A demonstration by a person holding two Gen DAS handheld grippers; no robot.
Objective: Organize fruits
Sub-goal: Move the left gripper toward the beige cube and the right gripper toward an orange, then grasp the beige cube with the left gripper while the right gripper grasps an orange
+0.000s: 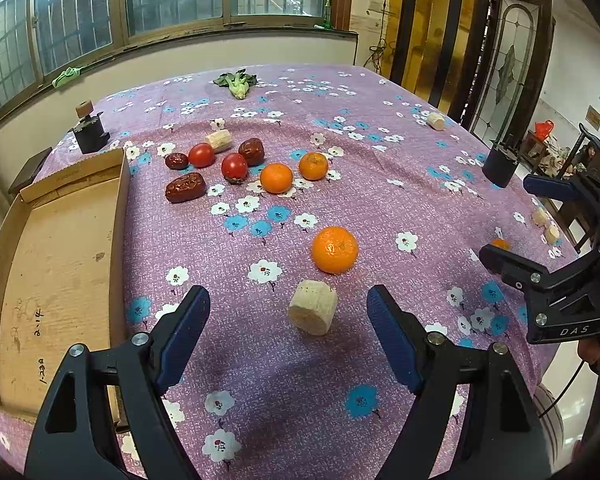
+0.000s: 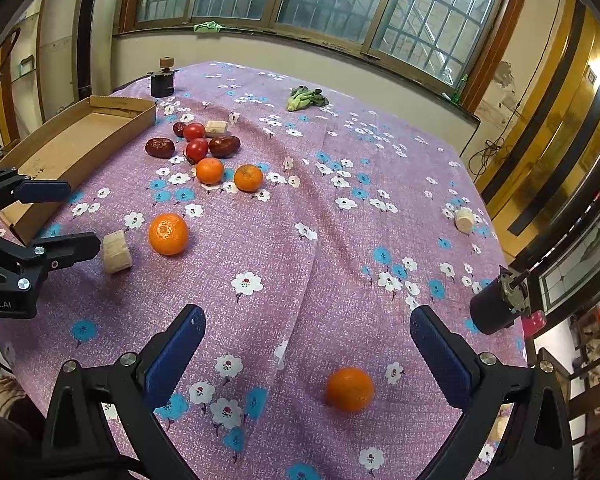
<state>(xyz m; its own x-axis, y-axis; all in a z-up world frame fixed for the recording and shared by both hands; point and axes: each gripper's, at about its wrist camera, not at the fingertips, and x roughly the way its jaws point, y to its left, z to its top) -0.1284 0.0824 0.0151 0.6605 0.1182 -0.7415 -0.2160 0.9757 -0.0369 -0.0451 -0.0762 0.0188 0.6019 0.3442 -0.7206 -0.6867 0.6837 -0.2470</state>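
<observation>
My left gripper (image 1: 289, 298) is open low over the flowered cloth, a pale cut chunk (image 1: 313, 307) lying between its fingertips, untouched. Just beyond sits a mandarin (image 1: 335, 249). Farther back lie two mandarins (image 1: 276, 178), two tomatoes (image 1: 234, 166) and several red dates (image 1: 185, 187). The cardboard tray (image 1: 60, 240) is on the left. My right gripper (image 2: 307, 314) is open too, with another mandarin (image 2: 350, 389) on the cloth between its fingers, apart from both pads. The right view also shows the left gripper (image 2: 83, 216) beside the chunk (image 2: 117, 252).
A leafy green vegetable (image 1: 236, 82) lies at the far side. Black cylinders stand at the back left (image 1: 90, 132) and right edge (image 1: 500, 166). More pale chunks (image 1: 436, 120) sit near the right edge (image 1: 546, 224). The table drops off at right.
</observation>
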